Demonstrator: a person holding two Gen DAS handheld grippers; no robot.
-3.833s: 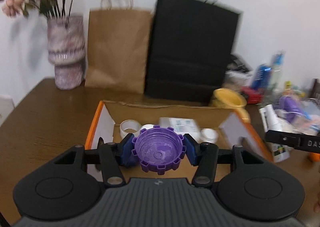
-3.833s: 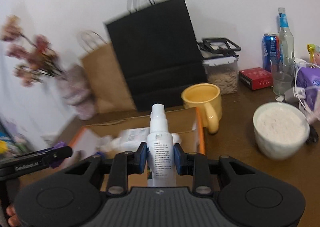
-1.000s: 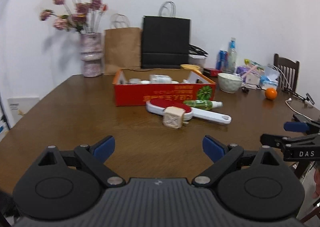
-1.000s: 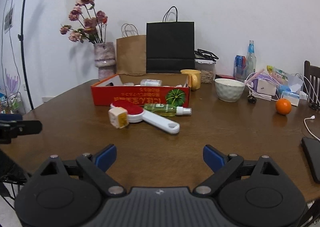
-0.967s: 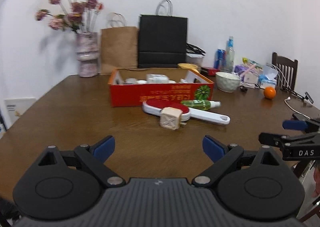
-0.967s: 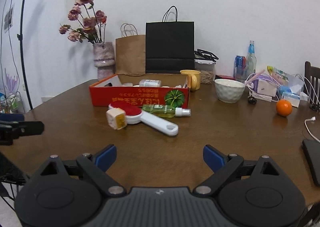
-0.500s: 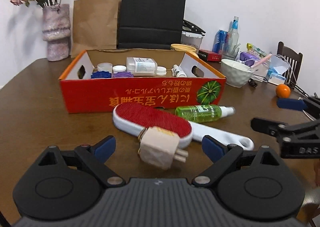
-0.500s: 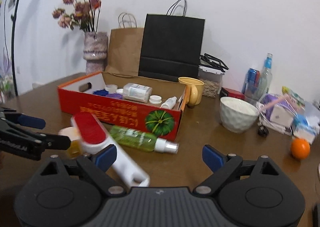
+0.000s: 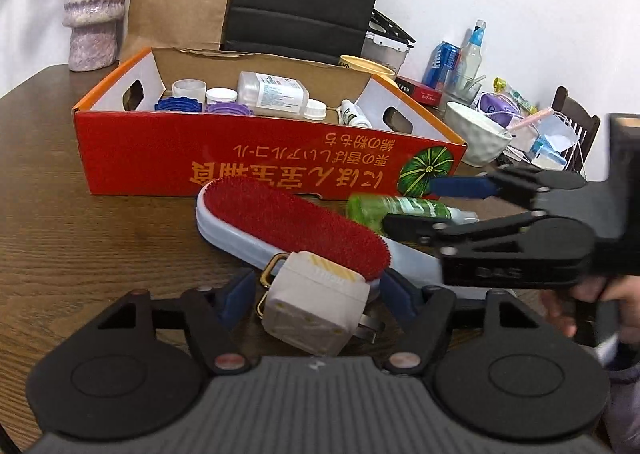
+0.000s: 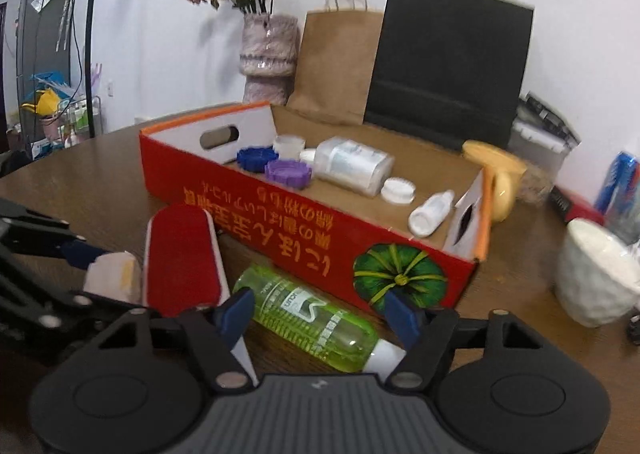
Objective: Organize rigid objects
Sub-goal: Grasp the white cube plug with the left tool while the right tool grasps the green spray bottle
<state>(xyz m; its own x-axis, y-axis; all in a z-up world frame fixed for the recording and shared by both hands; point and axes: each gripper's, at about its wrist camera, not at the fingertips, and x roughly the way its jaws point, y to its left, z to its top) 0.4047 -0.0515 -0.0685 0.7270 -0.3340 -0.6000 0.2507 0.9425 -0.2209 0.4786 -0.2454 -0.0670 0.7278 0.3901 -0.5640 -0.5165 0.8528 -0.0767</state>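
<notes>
Two wrist-cam views over a brown wooden table (image 9: 80,221).

Left wrist view: left gripper (image 9: 316,296) sits at bottom centre, blue pads either side of a beige plug adapter (image 9: 316,304) w/ metal prongs. Jaws about half wide and closing; the adapter is between them, but small gaps show on both sides, so pads aren't pressing it yet. Adapter lies on the table, touching the near end of a lint brush (image 9: 288,221) w/ red bristle face and white body, running diagonally thru mid-frame. Behind it, centre to upper left, a red cardboard box (image 9: 240,165) w/ printed characters & a green pumpkin picture. Inside: blue cap (image 9: 176,105), purple cap (image 9: 226,108), a clear bottle on its side (image 9: 274,93), white lids, a small white dropper bottle (image 9: 352,115). Right gripper (image 9: 416,205) enters from the right edge, held by a hand (image 9: 588,306), its fingers straddling a green spray bottle (image 9: 400,205).

Right wrist view: right gripper (image 10: 320,312) at bottom centre, jaws about half wide and closing, w/ the green spray bottle (image 10: 308,318) lying diagonally between the pads, white cap toward bottom right. Contact can't be confirmed; a gap shows at the right pad. Lint brush (image 10: 182,258) lies left of the bottle; left gripper (image 10: 86,274) at left edge around the adapter (image 10: 110,276). Box (image 10: 320,230) spans mid-frame.

Background, upper frame: vase w/ flowers (image 10: 268,49), brown paper bag (image 10: 336,61), black paper bag (image 10: 448,65), yellow mug (image 10: 498,177), white bowl (image 10: 596,278) at right.
</notes>
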